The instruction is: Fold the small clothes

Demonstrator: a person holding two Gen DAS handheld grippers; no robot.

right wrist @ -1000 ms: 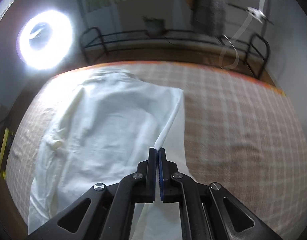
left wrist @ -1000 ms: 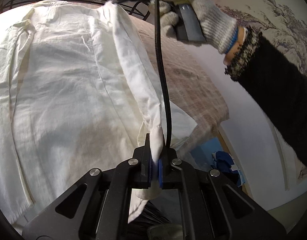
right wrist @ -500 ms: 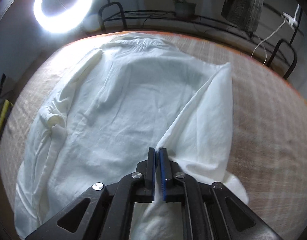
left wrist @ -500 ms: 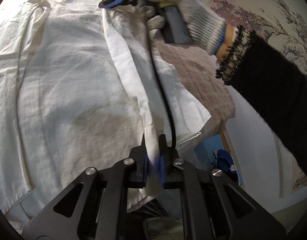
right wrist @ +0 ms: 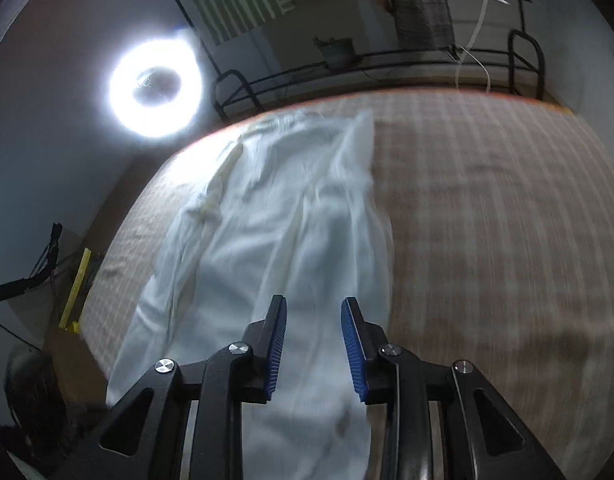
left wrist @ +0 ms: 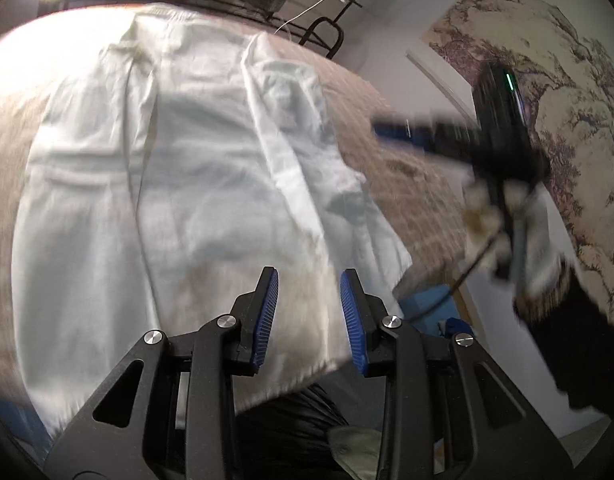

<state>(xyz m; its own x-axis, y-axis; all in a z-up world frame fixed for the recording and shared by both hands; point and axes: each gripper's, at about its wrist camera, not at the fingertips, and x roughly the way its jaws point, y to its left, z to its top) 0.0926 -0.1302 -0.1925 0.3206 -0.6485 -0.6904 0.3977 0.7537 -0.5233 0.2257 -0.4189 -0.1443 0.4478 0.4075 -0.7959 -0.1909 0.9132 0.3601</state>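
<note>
A white shirt (left wrist: 179, 184) lies flat on the checked cloth of the table (left wrist: 391, 168), its right side folded in over the body as a long strip. My left gripper (left wrist: 309, 292) is open and empty above the shirt's near hem. My right gripper (right wrist: 314, 320) is open and empty above the shirt (right wrist: 291, 232). In the left wrist view the right gripper (left wrist: 391, 130) shows blurred at the right, apart from the shirt, held by a gloved hand (left wrist: 503, 216).
A bright ring light (right wrist: 155, 88) stands at the far left. A black metal rack (right wrist: 371, 60) runs behind the table. The checked cloth (right wrist: 487, 220) spreads to the shirt's right. Blue things (left wrist: 431, 304) lie on the floor below the table edge.
Both grippers held the shirt's right edge and carried it over the body. Both have now opened and let go. The fold lies on the shirt and both grippers have drawn back.
</note>
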